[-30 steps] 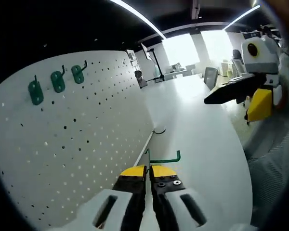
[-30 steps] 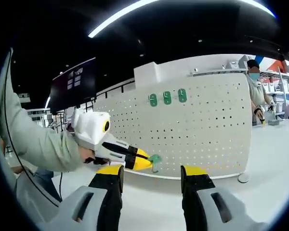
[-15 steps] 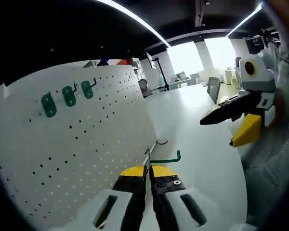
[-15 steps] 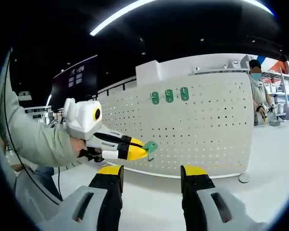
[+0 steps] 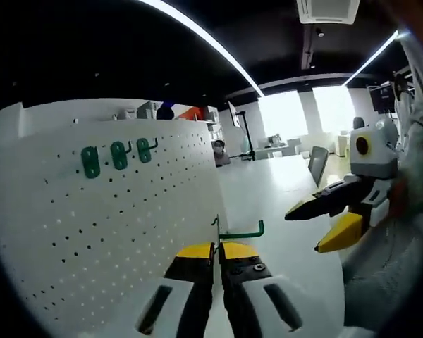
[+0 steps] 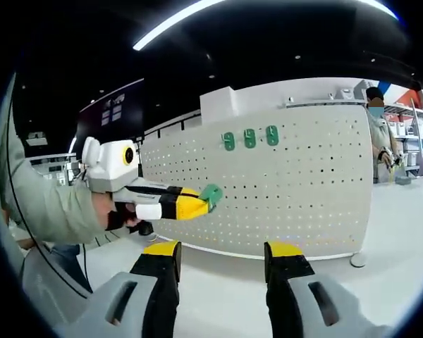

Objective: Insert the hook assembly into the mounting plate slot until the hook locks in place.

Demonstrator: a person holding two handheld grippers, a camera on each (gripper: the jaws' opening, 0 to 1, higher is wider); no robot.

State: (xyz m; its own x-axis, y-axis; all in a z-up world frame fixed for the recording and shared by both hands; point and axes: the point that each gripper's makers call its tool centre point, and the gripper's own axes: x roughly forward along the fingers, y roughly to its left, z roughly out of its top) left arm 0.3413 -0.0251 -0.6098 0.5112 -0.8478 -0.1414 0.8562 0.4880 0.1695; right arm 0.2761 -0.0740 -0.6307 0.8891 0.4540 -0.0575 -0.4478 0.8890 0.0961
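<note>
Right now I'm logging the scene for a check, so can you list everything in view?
pegboard: one, white, upright on the table
mounted hooks: three, green, in a row near the pegboard's top
held hook: one, green, in the left gripper
table: one, white, under the pegboard
people: at least two, behind the pegboard's right end
left gripper: yellow-tipped, shut on the held hook
right gripper: yellow-tipped, open, empty
sleeve: pale green, behind the left gripper
</note>
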